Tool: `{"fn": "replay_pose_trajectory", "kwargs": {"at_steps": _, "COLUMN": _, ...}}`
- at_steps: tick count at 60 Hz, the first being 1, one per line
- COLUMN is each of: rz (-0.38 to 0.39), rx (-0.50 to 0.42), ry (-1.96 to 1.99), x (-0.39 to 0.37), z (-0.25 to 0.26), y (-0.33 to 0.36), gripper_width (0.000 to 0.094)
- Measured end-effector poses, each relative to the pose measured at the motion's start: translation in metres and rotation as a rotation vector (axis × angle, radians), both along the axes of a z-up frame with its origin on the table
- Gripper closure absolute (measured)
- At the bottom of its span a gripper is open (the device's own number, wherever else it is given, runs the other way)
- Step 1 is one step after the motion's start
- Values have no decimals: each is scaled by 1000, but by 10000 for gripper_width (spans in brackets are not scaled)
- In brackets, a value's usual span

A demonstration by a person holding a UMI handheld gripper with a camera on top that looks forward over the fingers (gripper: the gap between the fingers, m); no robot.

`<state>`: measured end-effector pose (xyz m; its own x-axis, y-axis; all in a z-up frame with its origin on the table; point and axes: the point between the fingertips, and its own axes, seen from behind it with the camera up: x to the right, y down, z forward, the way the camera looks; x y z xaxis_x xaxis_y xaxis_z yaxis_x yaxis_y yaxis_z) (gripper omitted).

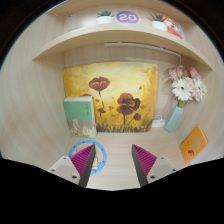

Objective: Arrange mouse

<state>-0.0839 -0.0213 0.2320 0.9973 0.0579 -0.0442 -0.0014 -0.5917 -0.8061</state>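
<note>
My gripper (113, 150) is open and empty, low over a pale wooden desk (115, 140). Its magenta pads (87, 158) stand wide apart. A blue ring mark (104, 157) lies flat on the desk at the left finger, which partly hides it. Inside the ring, next to the left pad, a small pale patch shows; I cannot tell what it is. No mouse is in view.
A flower painting (112, 96) leans on the back wall. A green book (79, 113) stands to its left, and a teal vase of flowers (178, 108) to its right. An orange object (193, 145) lies at the right. Shelves above hold small plants and a purple sign (127, 17).
</note>
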Motion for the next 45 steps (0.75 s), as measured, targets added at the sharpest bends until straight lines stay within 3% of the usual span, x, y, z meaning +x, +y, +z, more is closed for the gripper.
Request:
{"fn": "replay_pose_trajectory", "kwargs": {"at_steps": 14, "rz": 40, "rx": 30, "ry": -28, "x": 50, "z": 16, "y": -30, "gripper_width": 225}}
{"fn": "replay_pose_trajectory", "kwargs": {"at_steps": 45, "rz": 14, "rx": 48, "ry": 7, "x": 79, "z": 26, "y": -49, "gripper_width": 227}}
